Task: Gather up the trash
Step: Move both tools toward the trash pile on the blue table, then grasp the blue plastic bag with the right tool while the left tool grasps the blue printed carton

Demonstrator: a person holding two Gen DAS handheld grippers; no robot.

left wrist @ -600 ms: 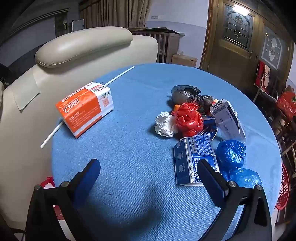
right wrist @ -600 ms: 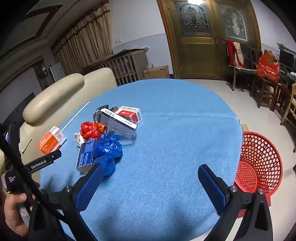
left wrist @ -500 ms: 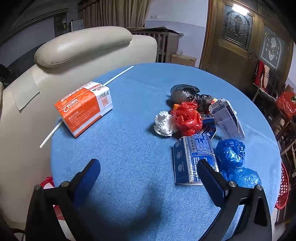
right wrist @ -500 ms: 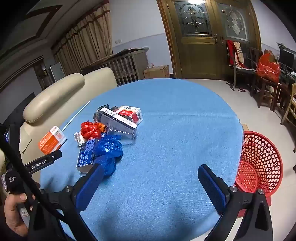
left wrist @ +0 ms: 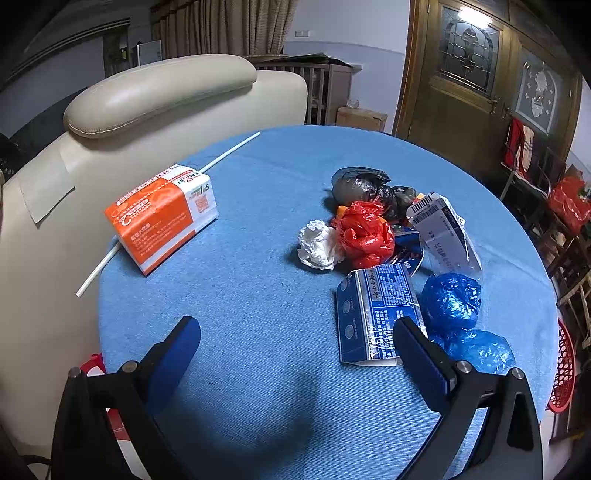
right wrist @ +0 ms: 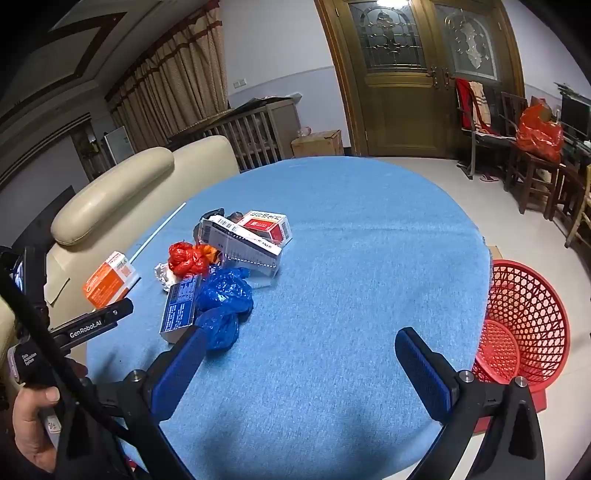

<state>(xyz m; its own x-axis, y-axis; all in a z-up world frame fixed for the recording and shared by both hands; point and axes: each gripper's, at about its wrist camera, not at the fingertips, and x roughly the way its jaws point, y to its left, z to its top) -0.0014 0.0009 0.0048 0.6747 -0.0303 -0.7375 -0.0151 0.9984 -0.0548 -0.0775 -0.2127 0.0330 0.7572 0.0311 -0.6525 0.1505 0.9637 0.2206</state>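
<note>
Left wrist view: left hand-held gripper jaws wide, empty; right hand-held gripper same. Risk: crinkly blue bag slips from pinch, misses red basket beside worktop.

A lived-in home living room is shown: cream sofa pushed against the surface's left edge, curtains, wooden double doors, wooden chairs scattered around.

Dim indoor light, perhaps from the lamp above the door; heavy fisheye bending, black corners.
</note>
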